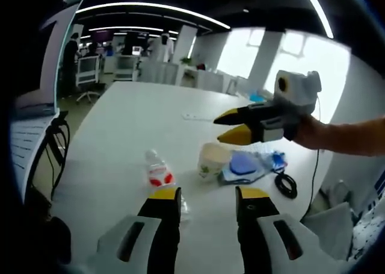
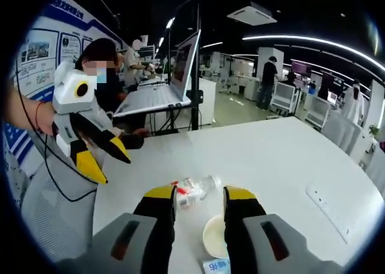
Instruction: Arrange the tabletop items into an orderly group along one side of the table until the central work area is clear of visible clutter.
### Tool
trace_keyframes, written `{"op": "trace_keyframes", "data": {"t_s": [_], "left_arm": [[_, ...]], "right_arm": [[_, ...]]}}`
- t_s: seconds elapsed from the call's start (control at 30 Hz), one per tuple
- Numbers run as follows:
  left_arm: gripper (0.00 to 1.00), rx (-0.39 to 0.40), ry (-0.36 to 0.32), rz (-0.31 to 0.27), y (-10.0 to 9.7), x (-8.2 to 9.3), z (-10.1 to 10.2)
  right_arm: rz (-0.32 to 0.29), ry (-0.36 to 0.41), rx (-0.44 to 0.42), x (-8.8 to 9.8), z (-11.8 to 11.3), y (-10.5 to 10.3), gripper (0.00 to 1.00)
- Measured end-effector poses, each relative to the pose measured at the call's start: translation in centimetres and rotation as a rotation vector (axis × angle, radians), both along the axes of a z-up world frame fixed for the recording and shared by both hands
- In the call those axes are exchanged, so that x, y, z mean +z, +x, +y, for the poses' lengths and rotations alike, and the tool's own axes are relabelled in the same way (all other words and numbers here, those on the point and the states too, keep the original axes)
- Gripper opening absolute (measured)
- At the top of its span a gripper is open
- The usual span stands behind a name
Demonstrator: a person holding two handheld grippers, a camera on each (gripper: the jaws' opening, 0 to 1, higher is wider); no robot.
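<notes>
A clear plastic bottle with a red label lies on its side on the white table. To its right stands a paper cup, and beside that lies a blue item in a clear wrapper. My left gripper is open just short of the bottle and cup, holding nothing. My right gripper hovers open above the cup. In the right gripper view, the bottle and cup lie between and below my right gripper, and the left gripper hangs open on the left.
A coiled black cable lies near the table edge past the wrapper. A flat white strip rests further out on the table. A laptop on a stand sits beyond the table's end. Office chairs, desks and people fill the background.
</notes>
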State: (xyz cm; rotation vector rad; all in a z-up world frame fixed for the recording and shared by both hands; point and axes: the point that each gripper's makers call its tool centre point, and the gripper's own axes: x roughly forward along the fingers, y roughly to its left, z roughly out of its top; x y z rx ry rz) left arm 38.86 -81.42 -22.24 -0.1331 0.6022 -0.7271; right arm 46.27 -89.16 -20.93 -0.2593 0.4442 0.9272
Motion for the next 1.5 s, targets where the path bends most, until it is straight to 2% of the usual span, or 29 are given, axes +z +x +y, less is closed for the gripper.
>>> {"op": "trace_keyframes", "data": {"t_s": [0.6, 0.9, 1.07, 1.2, 1.27, 1.33, 1.43, 1.5], "left_arm": [[0.32, 0.008, -0.013, -0.001, 0.1, 0.0, 0.3], [0.32, 0.011, -0.015, 0.002, 0.3, -0.2, 0.5], [0.32, 0.015, -0.015, 0.007, 0.3, -0.4, 0.7], [0.32, 0.015, -0.015, 0.011, 0.3, -0.6, 0.8], [0.32, 0.017, -0.021, 0.015, 0.4, -0.7, 0.8], [0.32, 0.017, -0.016, 0.018, 0.4, -0.9, 0.9], [0.32, 0.018, -0.021, 0.021, 0.5, -1.0, 0.9], [0.32, 0.023, -0.025, 0.024, 0.6, -1.1, 1.0]], "right_arm": [[0.028, 0.005, 0.017, 0.2, 2.3, 0.9, 0.29], [0.045, 0.006, 0.014, 0.3, 3.2, 2.2, 0.30], [0.066, 0.002, 0.016, -0.2, 3.7, 2.8, 0.30], [0.111, 0.004, 0.006, -1.1, 4.0, 3.3, 0.32], [0.135, 0.040, -0.008, -0.7, 4.5, 3.5, 0.35], [0.156, 0.022, -0.022, -1.4, 4.4, 4.0, 0.36], [0.178, 0.002, -0.032, -2.3, 4.4, 4.4, 0.33], [0.186, 0.020, -0.035, -2.2, 4.7, 4.5, 0.33]]}}
